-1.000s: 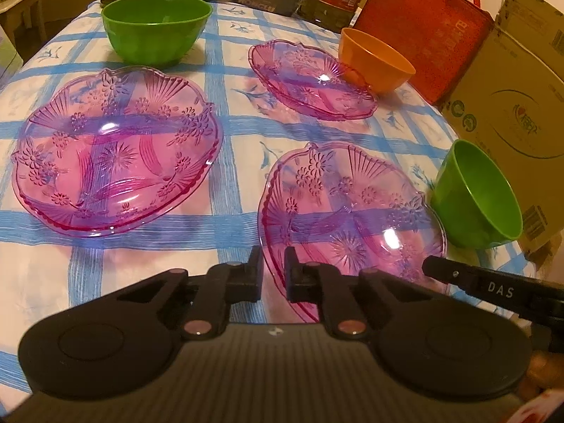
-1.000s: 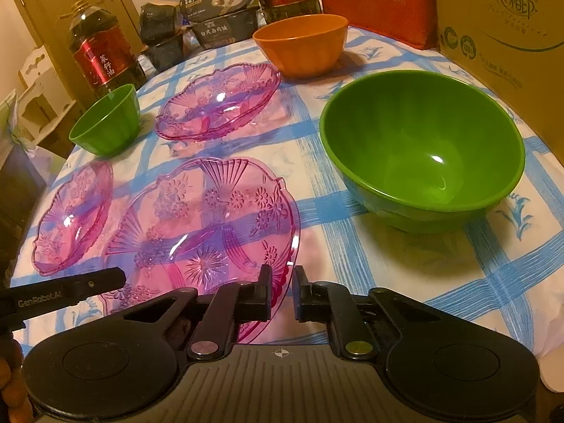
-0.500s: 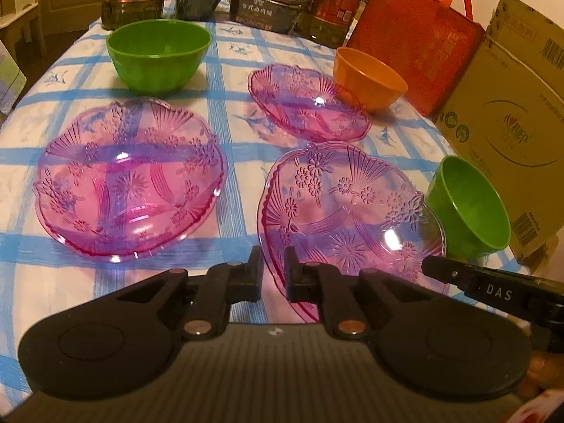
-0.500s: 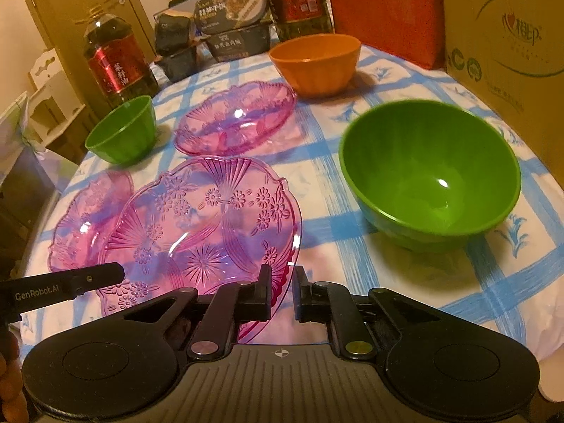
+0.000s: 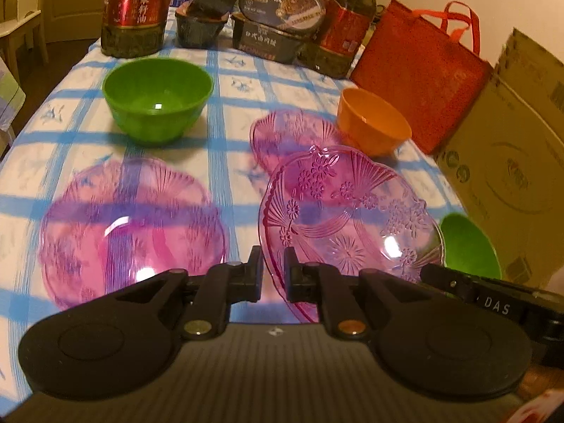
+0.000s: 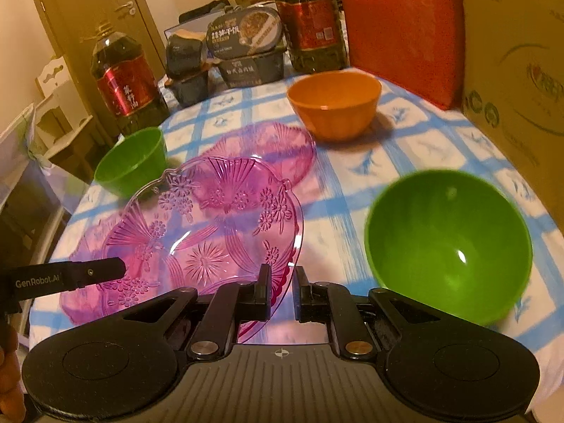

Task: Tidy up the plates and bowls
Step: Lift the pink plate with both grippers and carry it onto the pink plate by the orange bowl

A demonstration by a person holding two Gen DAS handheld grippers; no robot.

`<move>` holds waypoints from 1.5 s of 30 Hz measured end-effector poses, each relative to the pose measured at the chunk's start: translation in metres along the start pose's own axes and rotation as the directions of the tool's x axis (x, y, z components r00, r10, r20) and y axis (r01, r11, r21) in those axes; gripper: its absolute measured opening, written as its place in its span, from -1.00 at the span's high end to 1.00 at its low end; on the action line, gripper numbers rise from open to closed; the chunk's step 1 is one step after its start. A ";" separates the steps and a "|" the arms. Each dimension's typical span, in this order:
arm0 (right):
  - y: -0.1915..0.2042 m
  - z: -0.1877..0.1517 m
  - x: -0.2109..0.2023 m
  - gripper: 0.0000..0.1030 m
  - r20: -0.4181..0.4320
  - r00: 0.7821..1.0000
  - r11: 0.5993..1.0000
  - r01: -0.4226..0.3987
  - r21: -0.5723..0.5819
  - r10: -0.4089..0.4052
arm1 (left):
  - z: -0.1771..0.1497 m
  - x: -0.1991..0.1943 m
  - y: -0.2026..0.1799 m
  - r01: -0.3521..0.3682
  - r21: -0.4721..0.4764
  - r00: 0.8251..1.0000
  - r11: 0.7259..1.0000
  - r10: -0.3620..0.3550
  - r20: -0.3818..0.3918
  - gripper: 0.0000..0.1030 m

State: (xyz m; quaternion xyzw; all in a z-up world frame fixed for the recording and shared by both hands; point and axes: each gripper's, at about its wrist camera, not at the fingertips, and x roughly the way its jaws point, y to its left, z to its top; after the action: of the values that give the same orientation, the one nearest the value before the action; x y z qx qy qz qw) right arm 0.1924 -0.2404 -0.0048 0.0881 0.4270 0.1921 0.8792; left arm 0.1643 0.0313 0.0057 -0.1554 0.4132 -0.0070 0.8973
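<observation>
Both grippers hold one pink clear plate [image 5: 349,225] above the table. My left gripper [image 5: 273,268] is shut on its near left rim. My right gripper [image 6: 283,292] is shut on its near right rim; the plate shows in the right wrist view [image 6: 211,232]. A second pink plate [image 5: 130,225] lies on the table at the left. A third pink plate [image 5: 292,134] lies farther back, partly behind the lifted one. A green bowl [image 5: 158,98] stands at the back left, an orange bowl [image 5: 373,123] at the back right, another green bowl [image 6: 447,246] near right.
Oil bottles [image 5: 135,7] and dark food boxes [image 5: 278,14] line the far edge of the blue-checked tablecloth [image 5: 225,130]. A red bag [image 5: 419,70] and a cardboard box [image 5: 511,148] stand along the right side.
Both grippers have raised the held pink plate off the table and pulled back upward; the other plates and bowls now sit lower and farther in view.
</observation>
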 end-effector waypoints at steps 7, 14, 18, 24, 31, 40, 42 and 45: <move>0.000 0.040 0.023 0.77 0.021 1.000 1.000 0.007 -0.005 -0.007 | 0.044 0.024 -0.003 -0.003 0.009 1.000 1.000 0.003 0.017 0.80; -0.008 0.076 0.058 0.77 0.018 1.000 1.000 0.020 0.001 -0.020 | 0.077 0.063 -0.004 -0.023 0.030 1.000 0.999 0.022 0.016 0.80; -0.013 0.089 0.084 0.77 -0.005 1.000 1.000 0.024 0.013 -0.024 | 0.091 0.087 -0.001 -0.038 0.041 0.999 0.998 0.038 0.002 0.80; -0.013 0.099 0.114 0.77 -0.019 0.998 0.998 0.055 -0.010 -0.055 | 0.100 0.120 0.003 -0.061 0.062 0.998 0.996 0.063 -0.029 0.80; -0.017 0.103 0.133 0.76 -0.043 0.996 0.997 0.073 -0.014 -0.074 | 0.102 0.138 0.002 -0.072 0.087 0.996 0.994 0.076 -0.040 0.80; -0.015 0.099 0.141 0.74 -0.043 0.995 0.996 0.087 -0.030 -0.088 | 0.101 0.146 0.002 -0.083 0.099 0.995 0.992 0.088 -0.039 0.79; -0.015 0.099 0.141 0.74 -0.038 0.995 0.995 0.089 -0.040 -0.091 | 0.102 0.146 0.001 -0.084 0.103 0.996 0.991 0.088 -0.034 0.79; -0.015 0.099 0.142 0.74 -0.034 0.995 0.995 0.093 -0.046 -0.095 | 0.102 0.147 0.001 -0.082 0.103 0.996 0.991 0.086 -0.032 0.78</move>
State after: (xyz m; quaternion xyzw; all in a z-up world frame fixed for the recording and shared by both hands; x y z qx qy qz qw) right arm 0.3540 -0.1941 -0.0501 0.0447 0.4420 0.1617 0.8812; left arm 0.3371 0.0395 -0.0411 -0.0921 0.4346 0.0070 0.8959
